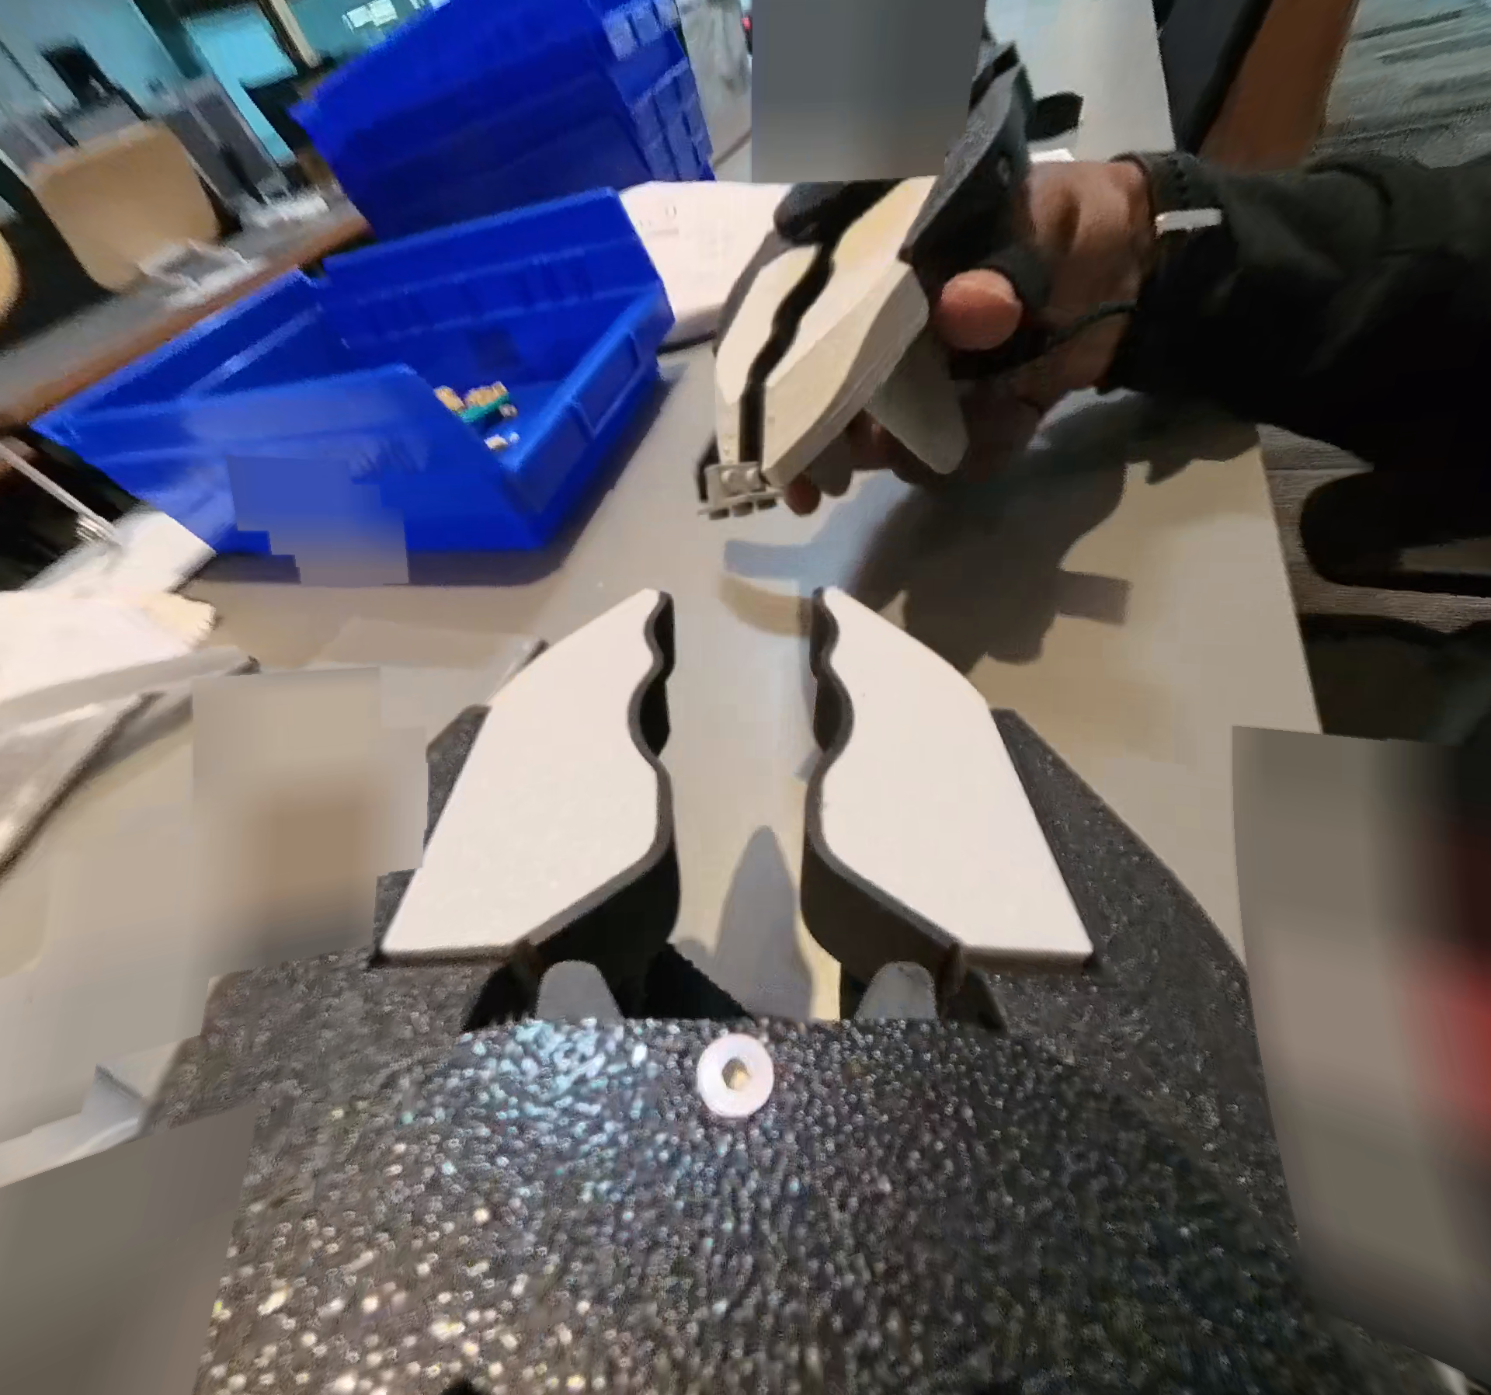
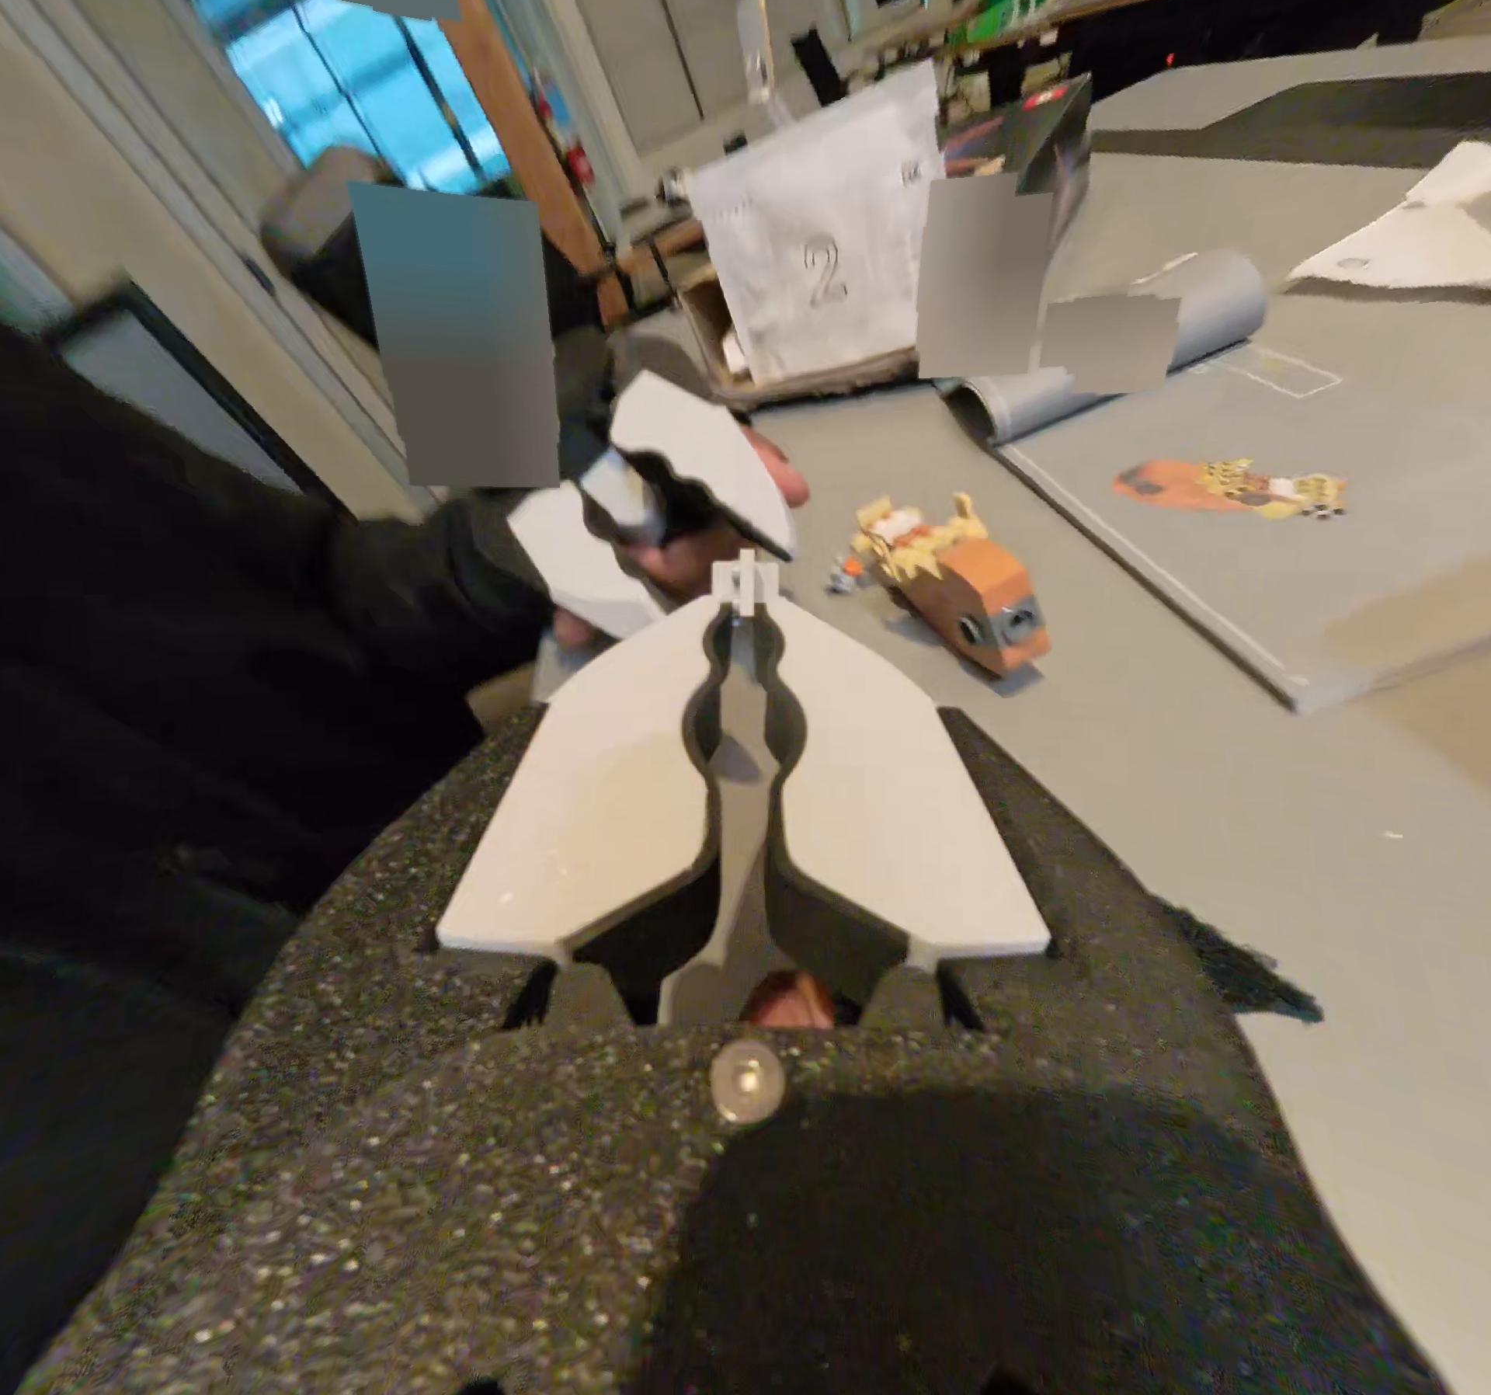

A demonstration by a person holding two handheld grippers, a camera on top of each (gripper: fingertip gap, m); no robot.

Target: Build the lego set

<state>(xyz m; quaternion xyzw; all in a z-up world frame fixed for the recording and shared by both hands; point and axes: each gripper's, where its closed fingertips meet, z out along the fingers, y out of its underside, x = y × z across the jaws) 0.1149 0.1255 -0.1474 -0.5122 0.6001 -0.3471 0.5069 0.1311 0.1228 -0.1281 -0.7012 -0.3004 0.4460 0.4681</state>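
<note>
**Right tongs pinch a small grey piece; left tongs gape empty**

Your right tongs (image 2: pixel 744 607) are clamped at the tips on a small grey lego piece (image 2: pixel 745 578), held up off the grey surface (image 2: pixel 1089 832). In the left wrist view that same piece (image 1: pixel 736 491) sticks out below the pinched tips, just above the surface. Your left tongs (image 1: pixel 741 614) stand apart with nothing between them, and they hover low, near the right pair. The half-built brown and tan lego model (image 2: pixel 960 581) lies on the surface to the right of your right tongs, with a tiny loose part (image 2: pixel 845 575) just beside it. An open instruction booklet (image 2: pixel 1210 517) lies beyond the model. A blue bin (image 1: pixel 452 420) with a few loose pieces inside sits on the surface, left of the held piece.
</note>
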